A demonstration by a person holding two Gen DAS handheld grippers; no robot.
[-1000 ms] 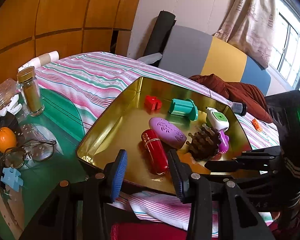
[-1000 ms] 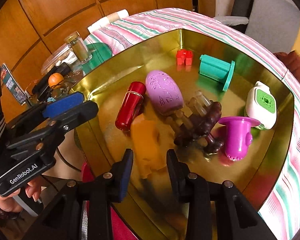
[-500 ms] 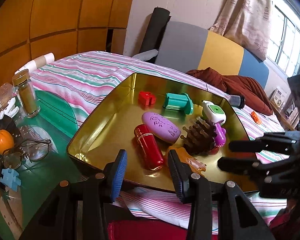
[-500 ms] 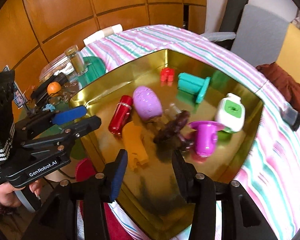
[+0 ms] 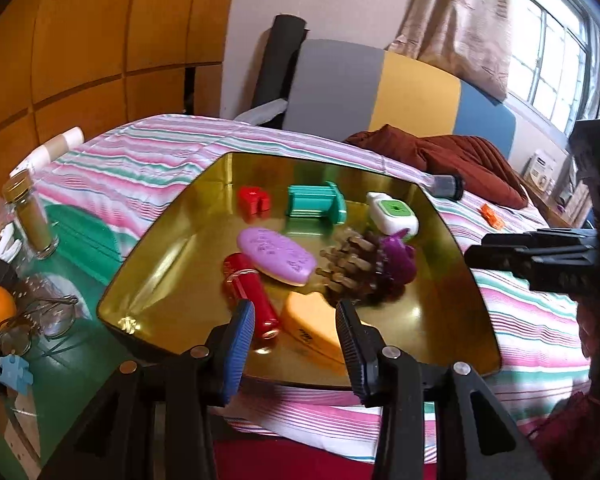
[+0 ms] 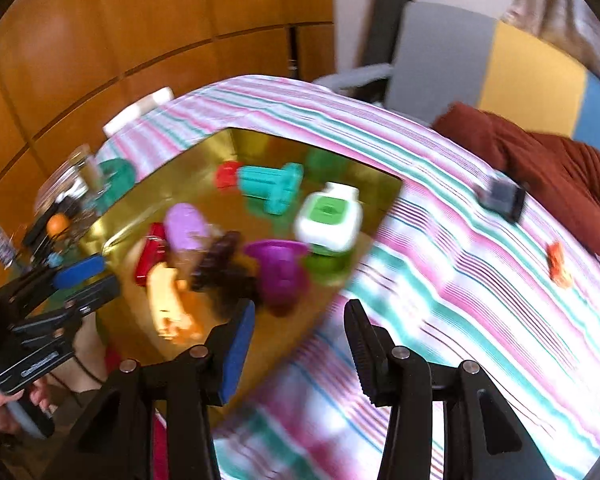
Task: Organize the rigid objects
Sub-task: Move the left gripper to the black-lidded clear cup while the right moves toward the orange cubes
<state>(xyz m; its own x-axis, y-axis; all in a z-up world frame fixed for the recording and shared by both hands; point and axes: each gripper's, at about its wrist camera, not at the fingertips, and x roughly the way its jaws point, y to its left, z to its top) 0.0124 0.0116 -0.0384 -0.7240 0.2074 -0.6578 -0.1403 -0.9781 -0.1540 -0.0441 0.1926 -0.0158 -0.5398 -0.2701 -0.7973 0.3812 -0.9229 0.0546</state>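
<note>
My right gripper [image 6: 298, 344], fingers released and just widened with nothing between them, swings from the gold tray [image 5: 172, 240] toward the small orange piece [image 6: 558, 266] on the striped bedspread beyond; slow down, centre, then close. Left gripper [image 5: 296, 344] hangs released.

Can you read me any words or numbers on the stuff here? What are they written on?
Nothing here can be read for sure.
Yellow wedge in the gold tray: small dark print, too small to read.
Left hand-held gripper: a pale label on its body, too blurred to read.
</note>
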